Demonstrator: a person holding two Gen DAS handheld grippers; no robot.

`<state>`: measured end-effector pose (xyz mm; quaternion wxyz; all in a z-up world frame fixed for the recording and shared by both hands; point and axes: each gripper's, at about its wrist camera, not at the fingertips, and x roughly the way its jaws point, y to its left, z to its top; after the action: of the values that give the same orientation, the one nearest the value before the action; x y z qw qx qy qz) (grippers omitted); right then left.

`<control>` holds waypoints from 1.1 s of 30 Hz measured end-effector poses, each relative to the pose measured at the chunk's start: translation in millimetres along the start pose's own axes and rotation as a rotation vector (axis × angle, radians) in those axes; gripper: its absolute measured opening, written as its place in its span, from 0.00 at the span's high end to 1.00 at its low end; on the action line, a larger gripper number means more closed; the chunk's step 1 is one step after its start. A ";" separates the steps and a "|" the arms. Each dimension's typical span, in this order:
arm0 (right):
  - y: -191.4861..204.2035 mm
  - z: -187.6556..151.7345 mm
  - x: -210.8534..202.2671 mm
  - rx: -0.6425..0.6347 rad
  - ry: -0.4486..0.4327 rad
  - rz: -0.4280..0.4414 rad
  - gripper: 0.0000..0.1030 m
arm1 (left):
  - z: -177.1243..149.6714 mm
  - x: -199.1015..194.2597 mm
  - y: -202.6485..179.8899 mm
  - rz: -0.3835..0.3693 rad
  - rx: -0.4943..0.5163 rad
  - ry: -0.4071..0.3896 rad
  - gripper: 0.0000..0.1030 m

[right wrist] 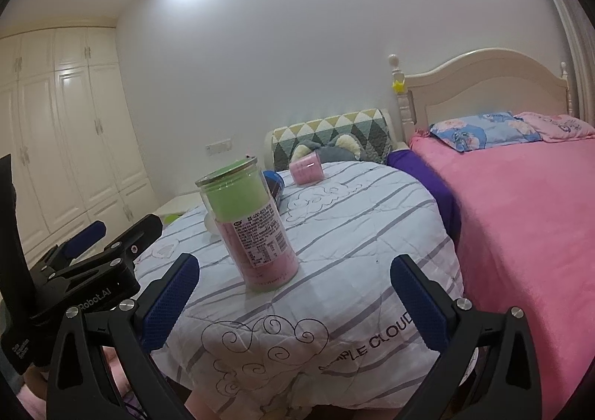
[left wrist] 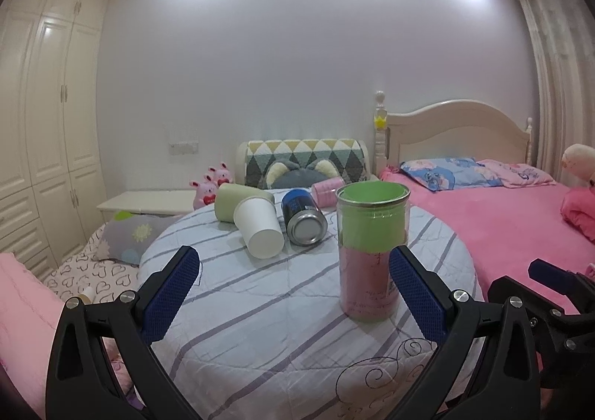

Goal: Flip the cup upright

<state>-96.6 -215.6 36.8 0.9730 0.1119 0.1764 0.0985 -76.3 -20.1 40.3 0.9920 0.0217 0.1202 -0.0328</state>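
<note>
Round table (left wrist: 282,327), striped cloth. Clear pink-and-green cup (left wrist: 370,252) stands upright near the front edge. Behind it, on their sides: white paper cup (left wrist: 260,232), blue can (left wrist: 303,221). Left gripper (left wrist: 293,293) and right gripper (right wrist: 293,303): fingers spread, empty.

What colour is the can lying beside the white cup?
Dark blue can, silver base; left wrist view.
</note>
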 end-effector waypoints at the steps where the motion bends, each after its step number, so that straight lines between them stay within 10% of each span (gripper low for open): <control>1: 0.4 0.3 -1.8 -0.003 -0.011 -0.002 0.00 | 0.4 -1.1 -0.5 0.002 0.003 -0.007 0.00; 33: 6.4 -7.5 -18.1 -0.027 -0.072 -0.068 0.00 | -6.2 -17.5 -9.7 -0.005 0.023 -0.131 0.00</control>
<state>-117.0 -212.2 37.4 0.9829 0.0960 0.1437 0.0636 -95.5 -28.4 38.2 0.9973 0.0307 0.0545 -0.0379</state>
